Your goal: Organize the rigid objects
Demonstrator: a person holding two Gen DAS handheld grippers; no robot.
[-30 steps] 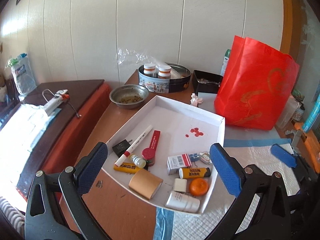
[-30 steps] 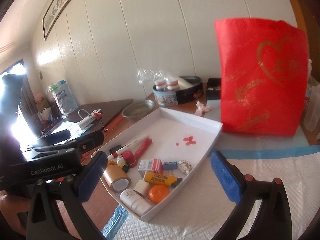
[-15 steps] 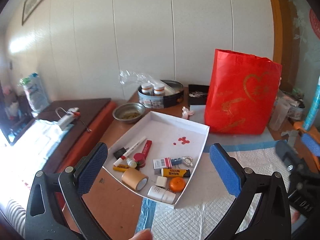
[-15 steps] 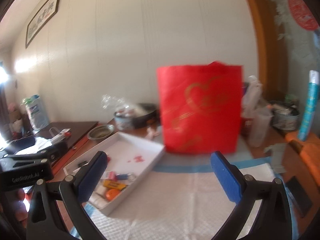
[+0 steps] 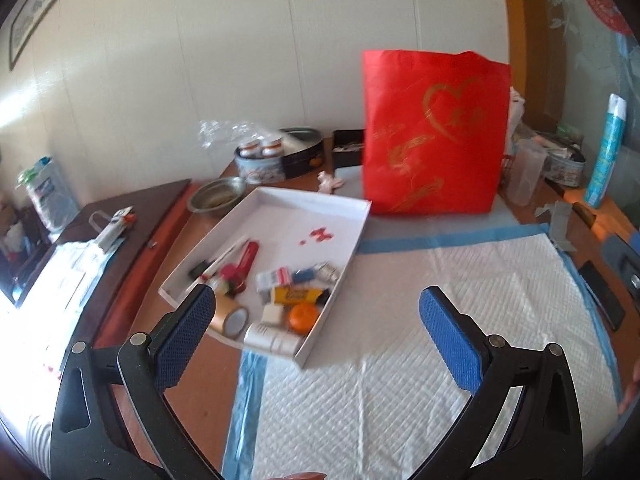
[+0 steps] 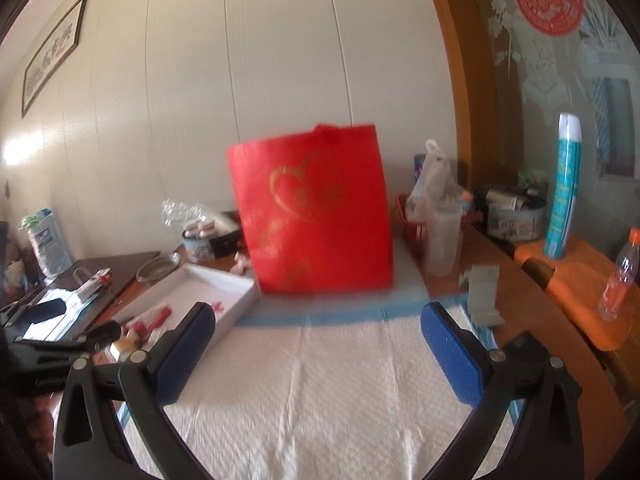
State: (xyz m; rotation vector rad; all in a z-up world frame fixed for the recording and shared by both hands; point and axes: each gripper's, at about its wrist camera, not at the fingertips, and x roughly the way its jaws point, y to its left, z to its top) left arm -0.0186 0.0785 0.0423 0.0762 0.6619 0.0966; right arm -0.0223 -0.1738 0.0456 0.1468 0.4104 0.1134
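Both my tongs hang above the white pad (image 5: 420,320), and each is spread wide with nothing between its pads: the left tongs (image 5: 316,332) point toward the near end of the tray (image 5: 352,232), the right tongs (image 6: 318,348) toward the red bag (image 6: 316,216) that stands at the far edge of the pad.

The small things all lie in the tray, crowded into its near half: a pen (image 5: 228,256), a red tube (image 5: 247,256), a tape roll (image 5: 232,318), an orange cap (image 5: 303,317), a yellow box (image 5: 298,294), a white bottle (image 5: 272,340) and a few more I cannot make out through the blur. The far half holds only some red specks (image 5: 318,235). Nothing small lies on the pad.

So I judge the things are gathered in 1 place, but jumbled, not sorted or lined up. This fits 2 readings: everything has been collected into the tray and the job is near its end, or the tray is the heap I am meant to sort from onto the pad or into the bag. The pictures do not settle which, so I will not name a next move.
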